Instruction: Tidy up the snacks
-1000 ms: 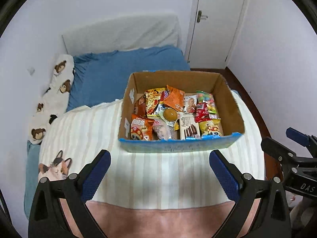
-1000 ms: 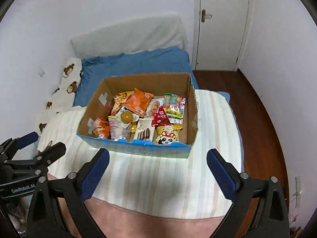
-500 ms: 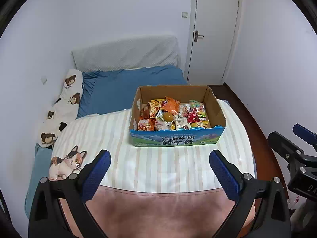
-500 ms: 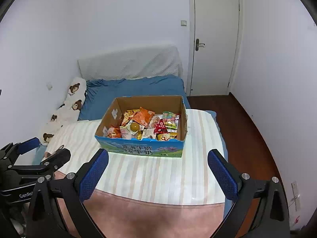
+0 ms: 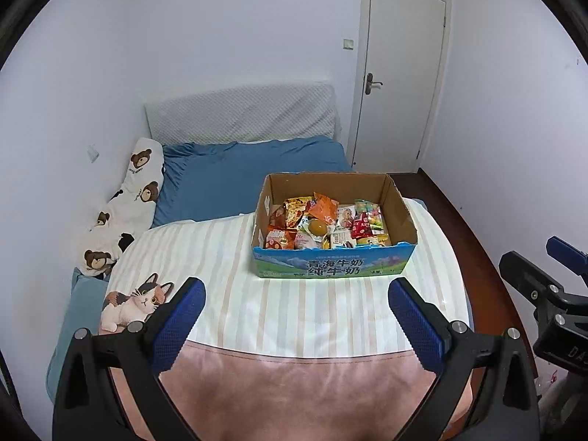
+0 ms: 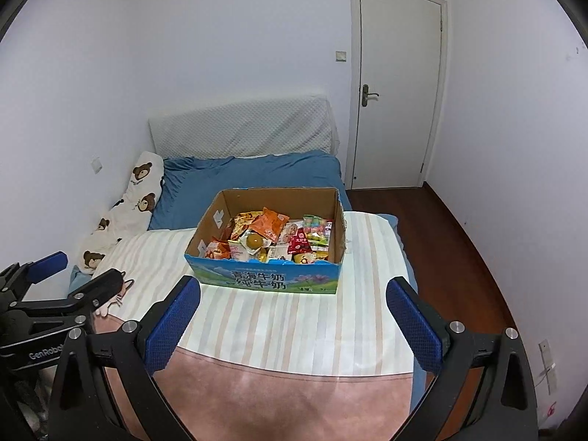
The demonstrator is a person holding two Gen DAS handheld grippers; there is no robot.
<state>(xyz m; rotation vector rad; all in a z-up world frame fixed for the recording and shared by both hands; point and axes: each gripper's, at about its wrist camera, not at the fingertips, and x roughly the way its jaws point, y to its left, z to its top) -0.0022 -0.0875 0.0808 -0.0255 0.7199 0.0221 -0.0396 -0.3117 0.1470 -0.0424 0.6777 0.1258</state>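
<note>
We are looking along both grippers at an open brown cardboard box with a blue printed front panel (image 5: 332, 267), which is sitting a little right of centre in the left wrist view and just below centre in the right wrist view (image 6: 270, 281). It is resting on a cream striped blanket (image 5: 228, 257) spread over the bed. The box is holding a heap of mixed snack packets (image 5: 323, 222): an orange crinkled bag (image 5: 325, 207) is lying on top toward the back, a round amber jelly cup (image 5: 317, 226) is sitting near the middle, and a red packet (image 5: 362, 226) is showing toward the right side. Our left gripper (image 5: 296, 321) is hovering low in its frame with its blue-padded fingers (image 5: 178, 325) spread wide and nothing between them, well short of the box. Our right gripper (image 6: 292, 321) is doing the same, its jaws wide apart and empty; its blue pads (image 6: 413, 325) are framing the striped blanket below the box front. Each gripper is showing at the edge of the other's view, the right one at the right edge of the left wrist view. A white pillow with brown bear prints (image 5: 128, 198) is lying at the left, a cat print (image 5: 136, 303) is showing at the blanket's lower left, and a white closed door (image 6: 398, 84) is standing in the upper right.
</note>
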